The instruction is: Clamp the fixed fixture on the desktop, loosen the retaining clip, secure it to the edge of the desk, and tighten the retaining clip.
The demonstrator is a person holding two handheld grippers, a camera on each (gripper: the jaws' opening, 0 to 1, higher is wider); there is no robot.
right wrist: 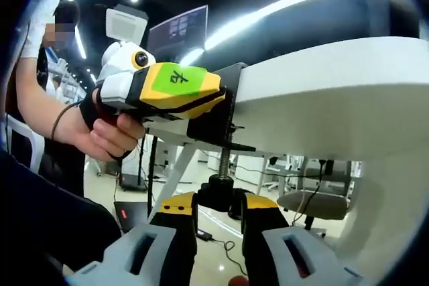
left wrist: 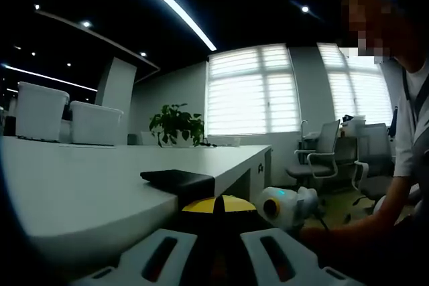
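Observation:
The black clamp fixture [left wrist: 177, 180] sits over the rounded edge of the white desk [left wrist: 80, 185], its flat top plate lying on the desktop. My left gripper [left wrist: 214, 218] rises just below it, jaws close together, and appears shut on the fixture body. From below, the fixture [right wrist: 224, 122] hugs the desk [right wrist: 335, 85] edge, with its screw pointing down to a black knob [right wrist: 220, 189]. My right gripper [right wrist: 220, 207] is shut on that knob. A hand holds the yellow left gripper [right wrist: 224, 102] against the fixture. The right gripper's white body [left wrist: 288, 207] shows low beside the desk.
Two white bins [left wrist: 41, 112] [left wrist: 95, 124] and a potted plant [left wrist: 176, 124] stand far back on the desk. Office chairs [left wrist: 322, 157] stand by the windows. A person [left wrist: 412, 125] stands close on the right. Cables [right wrist: 224, 246] lie on the floor under the desk.

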